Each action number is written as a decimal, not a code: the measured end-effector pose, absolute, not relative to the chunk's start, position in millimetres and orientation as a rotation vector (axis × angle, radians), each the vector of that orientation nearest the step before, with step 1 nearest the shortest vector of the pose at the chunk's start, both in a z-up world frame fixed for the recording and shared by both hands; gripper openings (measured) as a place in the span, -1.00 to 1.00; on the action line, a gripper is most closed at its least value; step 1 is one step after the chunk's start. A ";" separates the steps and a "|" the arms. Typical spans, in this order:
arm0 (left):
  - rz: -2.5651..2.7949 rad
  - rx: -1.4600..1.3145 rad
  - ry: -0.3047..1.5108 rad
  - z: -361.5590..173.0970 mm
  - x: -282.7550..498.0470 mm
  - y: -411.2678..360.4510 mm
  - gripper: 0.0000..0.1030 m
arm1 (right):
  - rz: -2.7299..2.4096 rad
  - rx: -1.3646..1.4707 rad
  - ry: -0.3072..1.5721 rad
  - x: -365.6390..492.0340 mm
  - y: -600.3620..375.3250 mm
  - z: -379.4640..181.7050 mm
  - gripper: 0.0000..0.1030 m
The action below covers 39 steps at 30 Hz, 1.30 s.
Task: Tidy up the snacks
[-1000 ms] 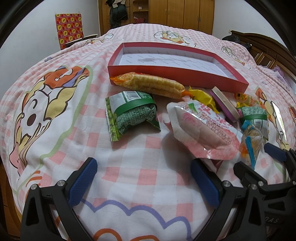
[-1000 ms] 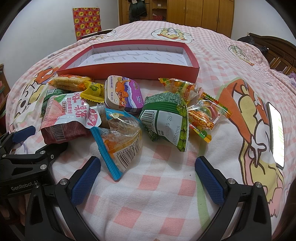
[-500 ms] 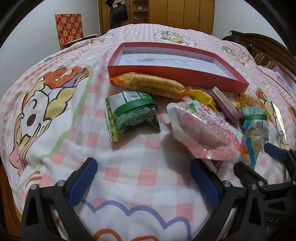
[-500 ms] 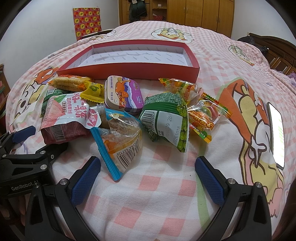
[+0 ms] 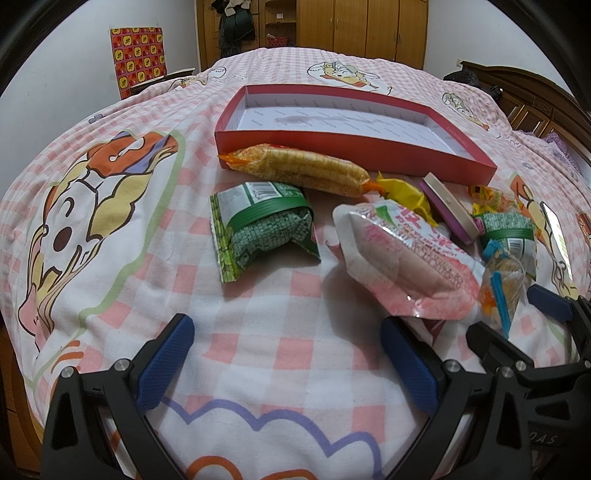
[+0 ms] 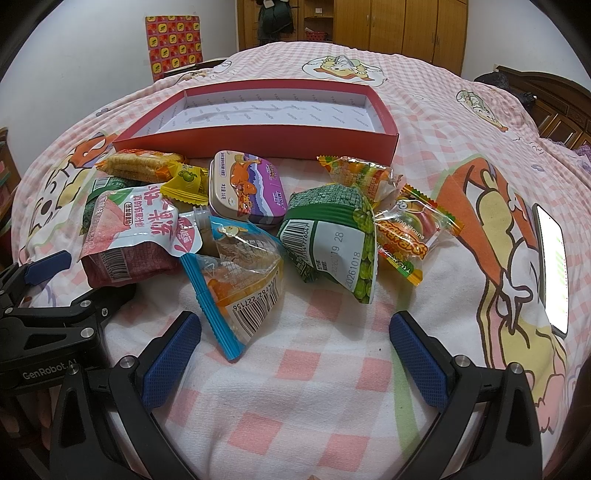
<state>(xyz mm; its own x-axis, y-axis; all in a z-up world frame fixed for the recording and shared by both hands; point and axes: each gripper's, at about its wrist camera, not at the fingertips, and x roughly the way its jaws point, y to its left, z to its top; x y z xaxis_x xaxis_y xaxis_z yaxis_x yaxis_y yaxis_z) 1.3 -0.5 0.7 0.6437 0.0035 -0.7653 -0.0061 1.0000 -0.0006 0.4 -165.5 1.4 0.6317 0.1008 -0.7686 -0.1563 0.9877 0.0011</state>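
Observation:
An empty red box (image 5: 354,151) (image 6: 258,138) lies on the bed behind a heap of snacks. In the left wrist view I see a long orange wafer pack (image 5: 299,171), a green pea bag (image 5: 264,229) and a pink pouch (image 5: 410,262). The right wrist view shows a purple tin (image 6: 245,188), a second green pea bag (image 6: 332,236), a blue-edged clear bag (image 6: 240,280) and a gummy burger pack (image 6: 410,229). My left gripper (image 5: 284,360) is open, short of the snacks. Open too, my right gripper (image 6: 295,350) hovers just before the clear bag.
The snacks rest on a pink checked bedspread (image 5: 258,317) with cartoon prints. A lit phone (image 6: 552,266) lies at the right. Wooden wardrobes (image 5: 362,26) and a patterned chair (image 5: 138,55) stand beyond the bed. Each gripper appears at the edge of the other's view.

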 end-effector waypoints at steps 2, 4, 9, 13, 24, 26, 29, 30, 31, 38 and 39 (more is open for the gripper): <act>0.006 -0.003 0.871 0.7 1.3 -0.5 0.99 | 0.147 -0.068 0.875 0.4 -165.5 1.4 1.00; 0.005 -0.003 0.871 0.8 1.5 -0.6 0.99 | 0.147 -0.068 0.875 0.4 -165.5 1.3 1.00; 0.006 -0.003 0.871 0.7 1.3 -0.5 0.99 | 0.147 -0.068 0.875 0.4 -165.5 1.3 1.00; 0.005 -0.003 0.871 0.9 1.6 -0.6 0.99 | 0.147 -0.068 0.874 0.3 -165.5 1.4 1.00; -0.009 -0.022 0.869 5.5 0.1 3.3 0.99 | 0.171 -0.043 0.871 -1.0 -168.0 4.4 1.00; -0.017 -0.028 0.867 8.0 -1.2 4.0 0.99 | 0.198 -0.028 0.871 1.8 -169.8 3.1 1.00; -0.031 -0.032 0.867 10.0 -2.3 5.8 0.99 | 0.221 -0.022 0.868 -3.7 -172.3 13.4 1.00; -0.037 -0.033 0.867 10.4 -3.1 6.3 0.99 | 0.231 -0.019 0.867 -5.4 -171.9 15.4 1.00; -0.045 -0.033 0.868 11.8 -3.5 6.9 0.99 | 0.241 -0.016 0.866 -6.6 -172.1 16.9 1.00; -0.117 -0.053 0.856 25.3 -9.1 10.9 0.99 | 0.290 0.010 0.822 -16.4 -174.6 33.7 1.00; -0.123 -0.056 0.850 27.6 -9.7 11.3 0.99 | 0.296 0.018 0.818 -17.1 -174.2 35.4 1.00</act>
